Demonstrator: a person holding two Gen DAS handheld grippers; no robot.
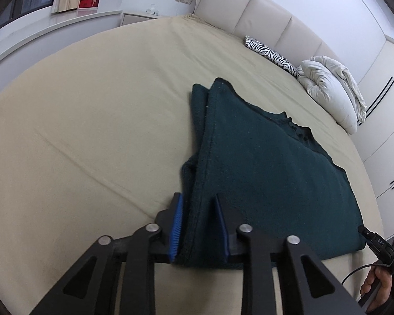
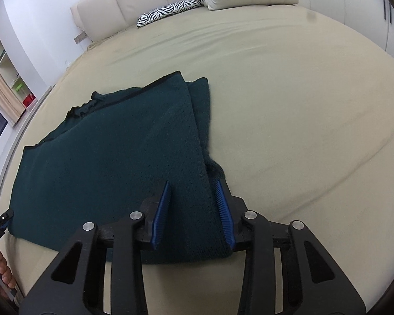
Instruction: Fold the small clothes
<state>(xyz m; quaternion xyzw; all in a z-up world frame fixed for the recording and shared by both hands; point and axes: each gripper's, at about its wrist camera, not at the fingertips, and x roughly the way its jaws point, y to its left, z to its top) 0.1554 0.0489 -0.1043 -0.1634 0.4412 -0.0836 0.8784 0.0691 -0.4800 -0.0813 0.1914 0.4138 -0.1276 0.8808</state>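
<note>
A dark green sweater [image 1: 262,162] lies folded on the beige bed [image 1: 92,131]. Left gripper [image 1: 199,223] pinches its near corner at 6 o'clock — the right gripper [image 2: 194,210] does likewise, pads pressed on the knit edge.

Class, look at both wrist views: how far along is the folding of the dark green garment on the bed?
Done: the green garment lies flat on the bed, side parts already folded under. In hand: the left tool and right tool each straddle a near corner of its hem. Left: probably carrying that hem toward the collar, then tidying.
</note>
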